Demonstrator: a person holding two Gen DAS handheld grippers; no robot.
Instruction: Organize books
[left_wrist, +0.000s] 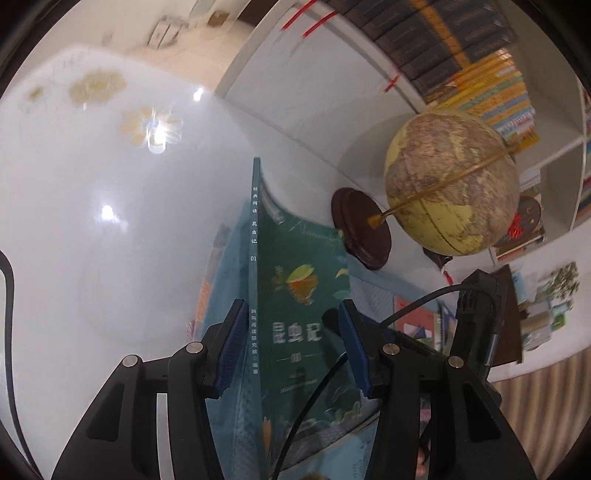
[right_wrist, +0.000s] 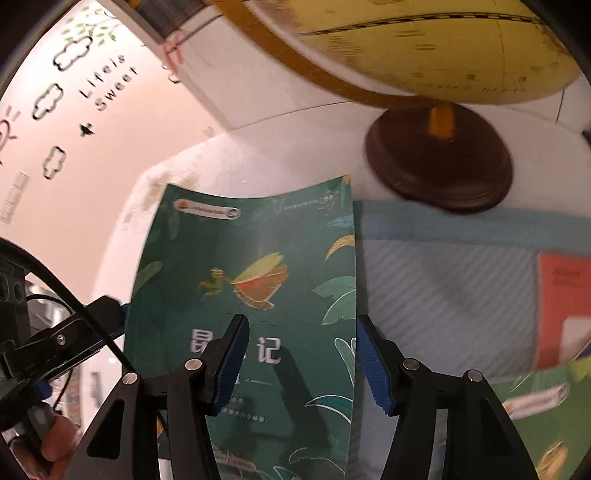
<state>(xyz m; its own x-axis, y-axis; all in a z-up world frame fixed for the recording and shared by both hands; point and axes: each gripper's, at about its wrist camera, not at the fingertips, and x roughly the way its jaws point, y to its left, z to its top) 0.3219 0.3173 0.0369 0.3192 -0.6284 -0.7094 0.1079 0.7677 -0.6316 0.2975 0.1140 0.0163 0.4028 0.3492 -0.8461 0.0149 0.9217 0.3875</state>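
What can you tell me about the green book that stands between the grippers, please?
The green book is a thin, glossy paperback with leaves, a winged insect and white Chinese characters on its cover; the spine bears small characters and "01". It stands upright on the white table, in front of the globe. Its spine lies between the blue pads of the left gripper, though whether they press on it is unclear. The right gripper faces the cover, jaws open.
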